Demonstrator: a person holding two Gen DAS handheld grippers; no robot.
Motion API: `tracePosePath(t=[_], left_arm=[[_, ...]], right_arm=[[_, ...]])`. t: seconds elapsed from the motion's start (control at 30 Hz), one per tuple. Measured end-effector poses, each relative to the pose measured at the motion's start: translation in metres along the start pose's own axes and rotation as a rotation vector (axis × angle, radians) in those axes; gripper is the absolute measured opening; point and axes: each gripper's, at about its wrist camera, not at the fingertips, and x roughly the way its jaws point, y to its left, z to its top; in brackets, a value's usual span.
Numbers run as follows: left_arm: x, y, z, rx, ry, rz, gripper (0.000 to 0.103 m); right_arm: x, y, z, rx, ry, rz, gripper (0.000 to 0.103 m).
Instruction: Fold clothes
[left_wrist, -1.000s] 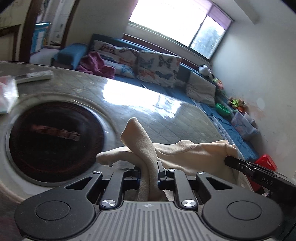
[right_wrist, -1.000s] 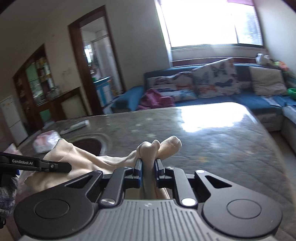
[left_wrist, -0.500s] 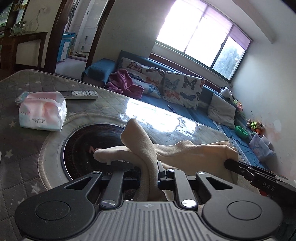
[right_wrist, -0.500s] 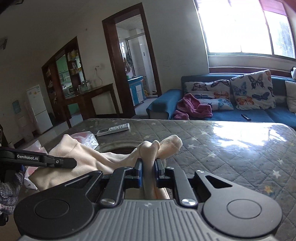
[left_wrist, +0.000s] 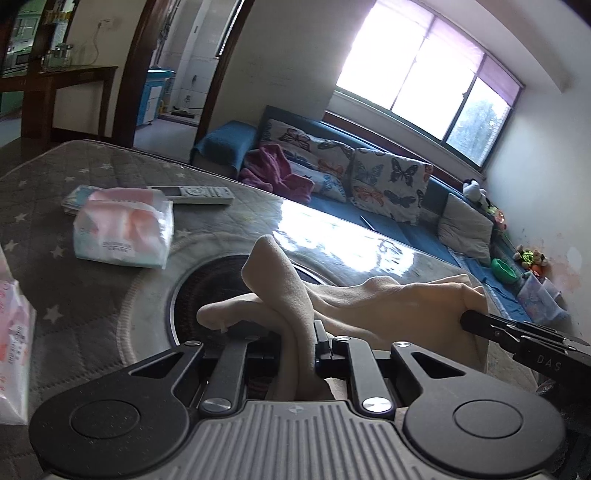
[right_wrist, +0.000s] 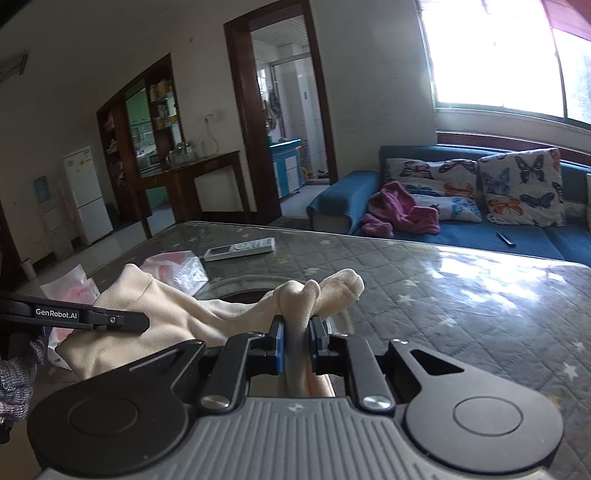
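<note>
While stretched between both tools above the quilted grey table (left_wrist: 92, 258), hangs as one cream garment (left_wrist: 388, 306), soft and light, sagging in the middle and bunching at each pinched end. Looks like thick knit or fleece: likely grippy rather than slippery, nothing fragile, no stiffness to keep a crease unaided. Best taken at corners or along a hem, as now, so the span stays taut; a grip on loose middle cloth would probably only gather it.

From the left: two soft pink-and-white packs, one cut off at the left edge (left_wrist: 11, 350), one full tissue pack (left_wrist: 122, 232) further back. Just beyond it, one white remote (left_wrist: 199, 194). Then one dark round inset (left_wrist: 221, 295) in the table, partly under the cloth.

Next, the left gripper (left_wrist: 299, 339), clenched on a bunched fold of the garment, cloth poking up past the tips. Further right, the right gripper (right_wrist: 297, 325), likewise clamped on the other bunched end. Two tools, one garment, both ends held.

Beyond the table, one blue sofa (right_wrist: 480, 240) with one crumpled magenta garment (right_wrist: 402, 212) on it, well apart from the work.
</note>
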Motion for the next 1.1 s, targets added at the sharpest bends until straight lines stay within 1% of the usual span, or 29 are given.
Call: tracePosePath(t=[0.13,0.3,0.37,0.4,0.57,0.67,0.7,0.73,0.8,0.87,0.93,1.0,1.1], left_arm=[[-0.007,0.022,0.01,-0.013,-0.018,0.041,0.016],[-0.008,0.056,0.019,-0.053,-0.027,0.1,0.017],[-0.006,0.069,0.017,-0.071,-0.015,0.12,0.017],[-0.005,0.075,0.015,-0.079,-0.007,0.132,0.017],[0.009,0.106,-0.006,-0.129,0.059,0.181,0.017],[0.013,0.12,-0.016,-0.15,0.081,0.204,0.018],[0.013,0.123,-0.018,-0.15,0.085,0.207,0.019],[0.013,0.126,-0.021,-0.148,0.089,0.214,0.024],[0.012,0.127,-0.026,-0.125,0.095,0.242,0.029],[0.011,0.127,-0.03,-0.096,0.099,0.256,0.032],[0.011,0.123,-0.034,-0.067,0.103,0.274,0.045],[0.012,0.122,-0.038,-0.034,0.101,0.289,0.047],[0.011,0.121,-0.041,-0.014,0.095,0.291,0.048]], right_arm=[[0.022,0.015,0.008,0.002,0.013,0.036,0.012],[0.057,0.033,0.013,0.004,0.043,0.079,0.012],[0.069,0.039,0.012,0.0,0.06,0.088,0.012],[0.075,0.042,0.011,0.0,0.069,0.091,0.008],[0.103,0.051,0.0,0.0,0.136,0.076,0.007],[0.11,0.054,-0.008,-0.009,0.166,0.065,0.007],[0.111,0.055,-0.01,-0.012,0.174,0.065,0.008],[0.111,0.056,-0.012,-0.015,0.181,0.065,0.01],[0.113,0.058,-0.016,-0.021,0.203,0.078,0.012],[0.113,0.063,-0.022,-0.044,0.227,0.099,0.012],[0.114,0.069,-0.029,-0.074,0.253,0.117,0.014],[0.116,0.074,-0.037,-0.102,0.277,0.118,0.022],[0.117,0.08,-0.047,-0.146,0.298,0.106,0.022]])
